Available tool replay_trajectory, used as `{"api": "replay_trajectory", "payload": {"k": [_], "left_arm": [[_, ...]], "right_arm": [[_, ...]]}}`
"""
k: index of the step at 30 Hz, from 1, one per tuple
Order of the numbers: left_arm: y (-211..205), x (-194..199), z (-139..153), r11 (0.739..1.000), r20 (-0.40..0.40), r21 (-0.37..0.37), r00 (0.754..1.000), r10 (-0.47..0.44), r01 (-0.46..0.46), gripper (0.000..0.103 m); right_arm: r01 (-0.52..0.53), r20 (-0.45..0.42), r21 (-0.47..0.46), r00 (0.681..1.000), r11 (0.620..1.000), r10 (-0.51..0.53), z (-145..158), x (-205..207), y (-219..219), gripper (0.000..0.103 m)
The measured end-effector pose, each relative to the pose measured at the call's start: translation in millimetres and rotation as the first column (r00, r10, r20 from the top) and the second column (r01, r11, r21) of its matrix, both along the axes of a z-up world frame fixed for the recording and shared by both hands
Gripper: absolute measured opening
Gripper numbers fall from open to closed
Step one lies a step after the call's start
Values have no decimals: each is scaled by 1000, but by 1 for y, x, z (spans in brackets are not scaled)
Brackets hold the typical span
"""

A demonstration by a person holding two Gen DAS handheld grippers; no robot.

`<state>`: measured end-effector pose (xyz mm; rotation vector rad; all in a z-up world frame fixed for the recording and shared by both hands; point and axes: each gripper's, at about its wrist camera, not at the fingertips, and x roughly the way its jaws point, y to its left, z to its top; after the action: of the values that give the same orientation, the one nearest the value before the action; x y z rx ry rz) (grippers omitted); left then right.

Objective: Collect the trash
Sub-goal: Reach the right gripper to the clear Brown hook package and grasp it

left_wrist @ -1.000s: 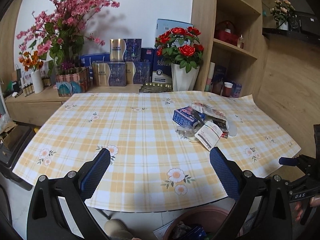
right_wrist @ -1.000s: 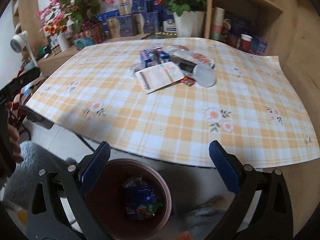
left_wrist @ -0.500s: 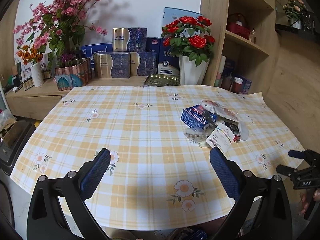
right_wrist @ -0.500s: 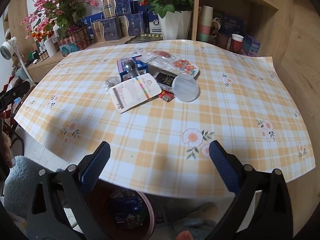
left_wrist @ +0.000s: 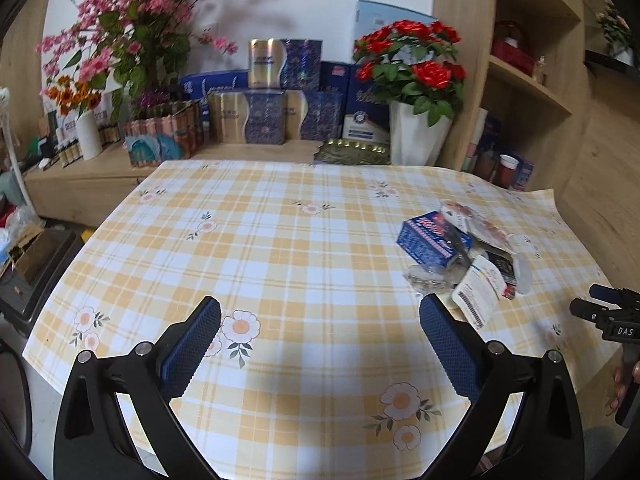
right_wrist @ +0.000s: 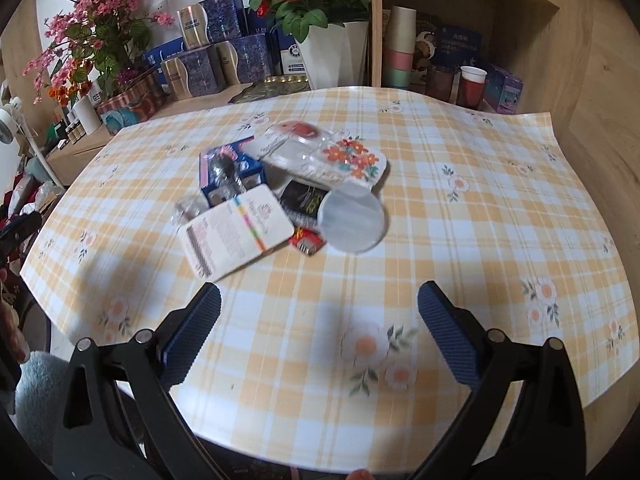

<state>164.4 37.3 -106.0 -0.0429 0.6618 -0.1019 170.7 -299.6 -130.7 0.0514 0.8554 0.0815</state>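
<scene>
A heap of trash lies on the checked tablecloth [right_wrist: 460, 240]: a white card [right_wrist: 236, 232] with a barcode, a blue box [right_wrist: 228, 168], a round white lid [right_wrist: 352, 218], a flowered clear packet [right_wrist: 332, 152], a small red wrapper [right_wrist: 306, 240] and a crumpled clear film [right_wrist: 188, 208]. My right gripper [right_wrist: 319, 308] hovers open just in front of the heap, nothing between its fingers. In the left wrist view the same heap, with the blue box [left_wrist: 434, 238] and the white card [left_wrist: 478, 296], sits to the right. My left gripper [left_wrist: 320, 320] is open and empty over the tablecloth's near middle.
A white pot of red roses [left_wrist: 416, 136], stacked blue and gold boxes [left_wrist: 264, 120] and pink flowers [left_wrist: 132, 40] stand on a sideboard behind the table. Wooden shelves [right_wrist: 460, 40] with cups rise at the right. The right gripper's body [left_wrist: 612, 316] shows at the left view's right edge.
Both grippers have moved forward from over the floor bin to above the table. The heap is now closer in the right wrist view. The brown bin has dropped out of sight.
</scene>
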Motion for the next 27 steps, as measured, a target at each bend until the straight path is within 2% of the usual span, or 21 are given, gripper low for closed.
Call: {"api": "replay_trajectory", "payload": {"k": [4,9,15,21,23,25,27], "left_arm": [[0,11,-5,1000,-20,-11,1000,-5,4,97],[-4,24,-12,999,-48,-36,999,-21,19,97],[-4,39,-19,993,-86,-118,996,-22,12,97],[-10,48,-22,990,-95,-143,995,-32,18,97],[-11,50,-23,989,-97,-149,995,-38,24,97],[-13,52,-25,987,-99,-154,994,-48,33,97],[-15,54,-26,986,-103,-162,993,-60,42,94]], "right_arm": [[-28,0,-76,1000,997,28,-1,25,0,97],[-80,-34,-159,997,984,76,-7,76,4,97],[-145,-115,-227,986,963,122,-26,141,25,97],[-173,-185,-292,975,941,122,-44,185,48,95],[-168,-203,-288,973,943,111,-48,195,48,84],[-163,-226,-269,969,949,103,-51,202,48,81],[-165,-212,-280,971,946,107,-49,204,50,65]]}}
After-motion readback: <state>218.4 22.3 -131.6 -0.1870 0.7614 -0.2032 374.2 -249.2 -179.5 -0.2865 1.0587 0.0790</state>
